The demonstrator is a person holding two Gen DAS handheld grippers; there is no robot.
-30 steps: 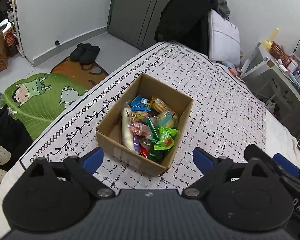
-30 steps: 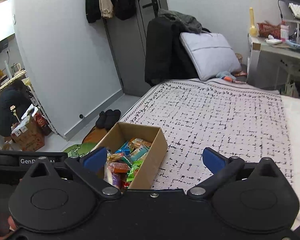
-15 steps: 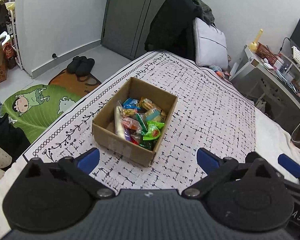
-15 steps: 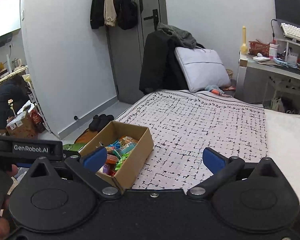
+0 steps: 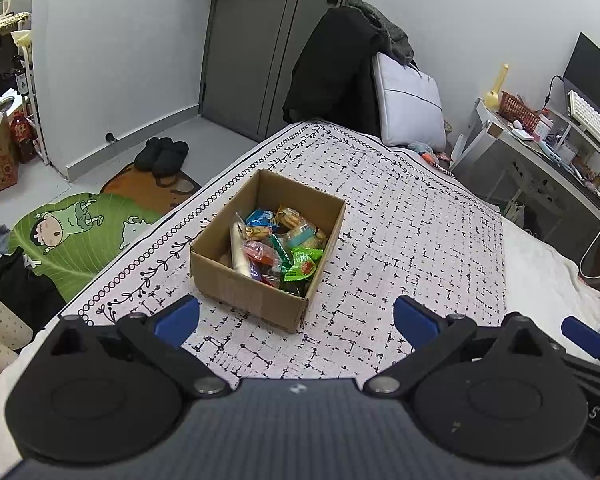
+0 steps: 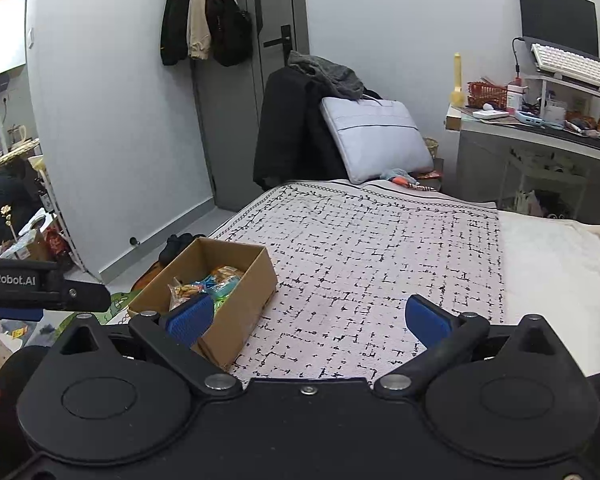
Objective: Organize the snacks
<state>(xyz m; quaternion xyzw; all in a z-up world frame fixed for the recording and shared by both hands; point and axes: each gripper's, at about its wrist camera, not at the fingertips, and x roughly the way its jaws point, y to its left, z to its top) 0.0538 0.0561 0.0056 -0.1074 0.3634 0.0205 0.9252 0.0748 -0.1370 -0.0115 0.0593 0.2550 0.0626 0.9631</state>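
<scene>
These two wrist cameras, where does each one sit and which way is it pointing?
Left wrist: on the left tongs, above the patterned bedspread, looking down at the cardboard box of snacks; its own open blue-tipped fingers show, and the right tongs' tip at the right edge.
Right wrist: on the right tongs, lower, looking along the bed toward the door; its open fingers show, and the left tongs at the left edge.
Shared: box, bedspread, pillow, desk.
</scene>
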